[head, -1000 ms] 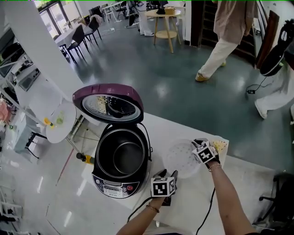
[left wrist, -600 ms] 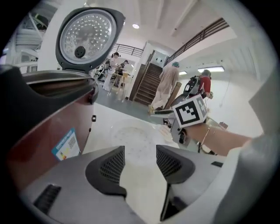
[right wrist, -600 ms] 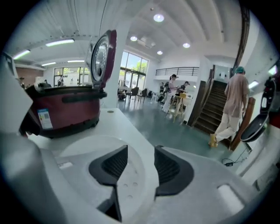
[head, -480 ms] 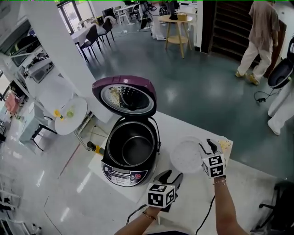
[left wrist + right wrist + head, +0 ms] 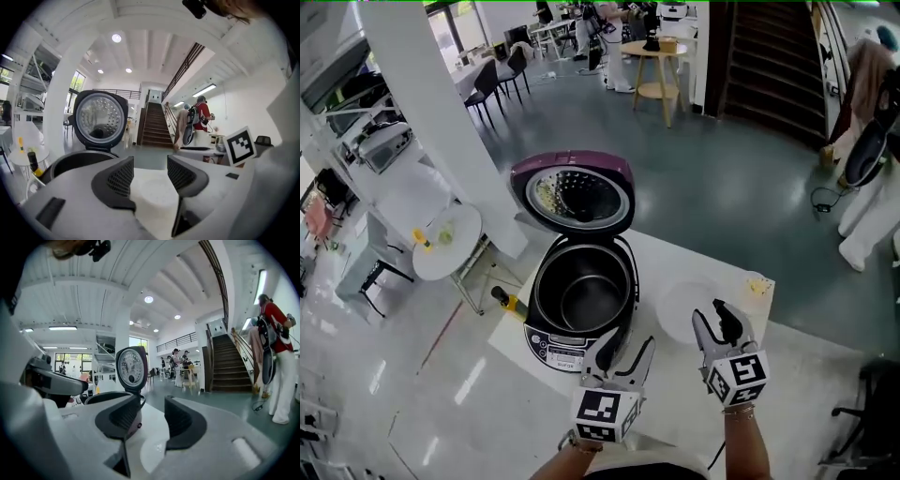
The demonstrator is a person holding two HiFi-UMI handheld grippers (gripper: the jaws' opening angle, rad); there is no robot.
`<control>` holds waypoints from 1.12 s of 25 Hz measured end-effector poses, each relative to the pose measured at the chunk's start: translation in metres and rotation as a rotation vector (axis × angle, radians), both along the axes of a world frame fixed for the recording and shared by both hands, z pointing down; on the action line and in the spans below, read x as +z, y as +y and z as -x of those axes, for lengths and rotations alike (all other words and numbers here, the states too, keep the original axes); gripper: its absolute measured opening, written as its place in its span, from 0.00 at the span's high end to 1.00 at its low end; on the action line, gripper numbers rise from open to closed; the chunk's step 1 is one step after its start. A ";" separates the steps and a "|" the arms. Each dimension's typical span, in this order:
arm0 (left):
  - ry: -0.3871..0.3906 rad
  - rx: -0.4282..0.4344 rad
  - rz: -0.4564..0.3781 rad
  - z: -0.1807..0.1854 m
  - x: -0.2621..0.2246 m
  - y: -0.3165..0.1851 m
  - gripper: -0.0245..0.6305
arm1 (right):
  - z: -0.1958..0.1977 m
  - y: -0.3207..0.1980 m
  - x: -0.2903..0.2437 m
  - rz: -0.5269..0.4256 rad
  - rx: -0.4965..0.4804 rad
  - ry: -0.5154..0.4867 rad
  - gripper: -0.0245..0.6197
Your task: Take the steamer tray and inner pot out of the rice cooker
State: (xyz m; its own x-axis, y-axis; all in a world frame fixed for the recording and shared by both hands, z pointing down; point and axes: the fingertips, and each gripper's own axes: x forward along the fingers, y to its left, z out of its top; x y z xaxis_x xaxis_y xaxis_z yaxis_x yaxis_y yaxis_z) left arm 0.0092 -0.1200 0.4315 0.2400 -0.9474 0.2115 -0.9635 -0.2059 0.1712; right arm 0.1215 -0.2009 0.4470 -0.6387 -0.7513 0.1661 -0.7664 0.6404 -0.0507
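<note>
Hovering over the near tabletop (image 5: pixel 811 375), left gripper (image 5: pixel 622 348) and right gripper (image 5: pixel 712 319) both released, empty; right jaws have just been opening. Steamer tray (image 5: pixel 675 309) lies on tabletop right of the open-lidded rice cooker (image 5: pixel 555 349); inner pot (image 5: pixel 581 298) sits inside it.

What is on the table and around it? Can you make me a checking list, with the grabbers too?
Surface: white table.
Job's things: rice cooker with lid open; inner pot inside it; steamer tray out, flat on the table.
Clutter: small yellowish thing at the far corner, too small to tell.
Grippers: left gripper open, empty; right gripper open, empty, its jaws have just been opening.
Cables: dark cord on the floor, far right.
Surroundings: round side table, chairs, staircase, person at right.
</note>
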 end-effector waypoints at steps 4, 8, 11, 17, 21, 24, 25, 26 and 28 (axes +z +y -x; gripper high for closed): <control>-0.059 -0.006 -0.020 0.046 -0.011 0.007 0.62 | 0.029 0.015 -0.018 -0.011 0.026 0.000 0.68; -0.119 -0.016 0.005 0.098 -0.008 0.012 0.62 | 0.060 0.026 -0.027 -0.023 0.065 0.022 0.68; -0.151 -0.050 0.004 0.147 -0.007 0.005 0.62 | 0.088 0.024 -0.027 -0.033 0.085 0.062 0.68; -0.242 -0.043 0.071 0.218 0.014 -0.023 0.62 | 0.140 0.008 -0.008 0.032 0.094 0.101 0.66; -0.260 -0.050 0.105 0.251 0.029 -0.039 0.62 | 0.164 -0.004 0.009 0.077 0.094 0.148 0.60; -0.323 -0.036 0.144 0.269 0.043 -0.053 0.57 | 0.175 -0.012 0.026 0.147 0.102 0.210 0.59; -0.345 -0.024 0.159 0.273 0.049 -0.059 0.54 | 0.179 -0.016 0.034 0.178 0.102 0.240 0.57; -0.362 -0.010 0.171 0.277 0.053 -0.065 0.52 | 0.183 -0.019 0.042 0.208 0.100 0.275 0.54; -0.379 0.034 0.200 0.282 0.063 -0.076 0.49 | 0.192 -0.023 0.056 0.254 0.094 0.346 0.50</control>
State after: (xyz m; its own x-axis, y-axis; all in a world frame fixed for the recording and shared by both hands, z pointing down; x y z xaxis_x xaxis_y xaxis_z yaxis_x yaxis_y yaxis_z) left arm -0.2726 -0.1956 0.4945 0.1405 -0.8716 0.4697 -0.9590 -0.2377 -0.1543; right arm -0.0703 -0.2242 0.5029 -0.4434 -0.7113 0.5454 -0.8204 0.5672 0.0726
